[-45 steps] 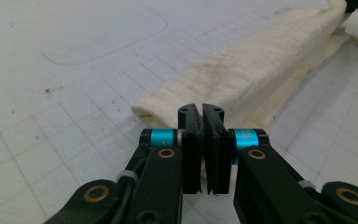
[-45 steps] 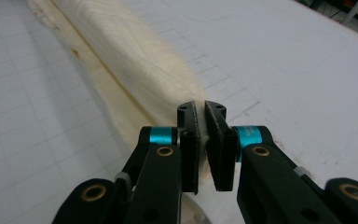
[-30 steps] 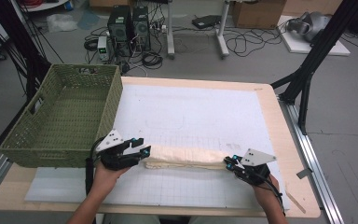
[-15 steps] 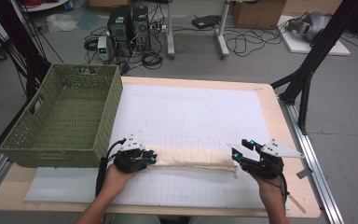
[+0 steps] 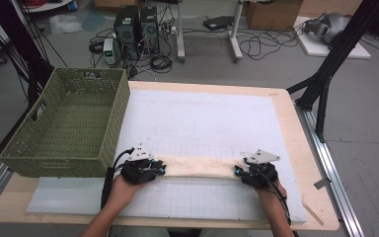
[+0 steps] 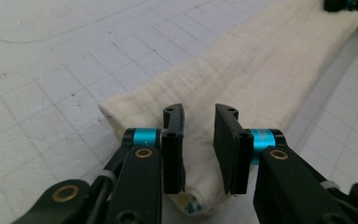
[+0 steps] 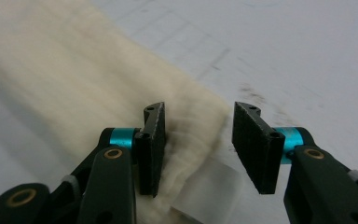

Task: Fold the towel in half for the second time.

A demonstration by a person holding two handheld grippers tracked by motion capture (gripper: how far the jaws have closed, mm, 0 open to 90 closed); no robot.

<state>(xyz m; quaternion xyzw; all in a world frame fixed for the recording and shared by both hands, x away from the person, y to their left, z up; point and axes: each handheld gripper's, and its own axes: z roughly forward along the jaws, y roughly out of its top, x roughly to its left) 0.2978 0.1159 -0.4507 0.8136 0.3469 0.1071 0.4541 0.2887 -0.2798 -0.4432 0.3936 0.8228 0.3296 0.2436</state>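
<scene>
Now my left gripper [image 6: 199, 149] stands spread over one end of the folded towel [image 5: 200, 166]; my right gripper [image 7: 200, 149], jaws just narrowing, straddles the other end unpinched.

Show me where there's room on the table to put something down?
The white mat is bare from the folded cloth back to the far edge, beside the green basket. It's crowded at the cloth's ends, by the left gripper and right gripper.

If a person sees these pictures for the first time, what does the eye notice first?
First comes the long cream cloth, folded into a narrow strip across the near part of the white mat. The left gripper and the right gripper sit at its two ends with jaws apart. A green woven basket stands at the table's left edge.
</scene>
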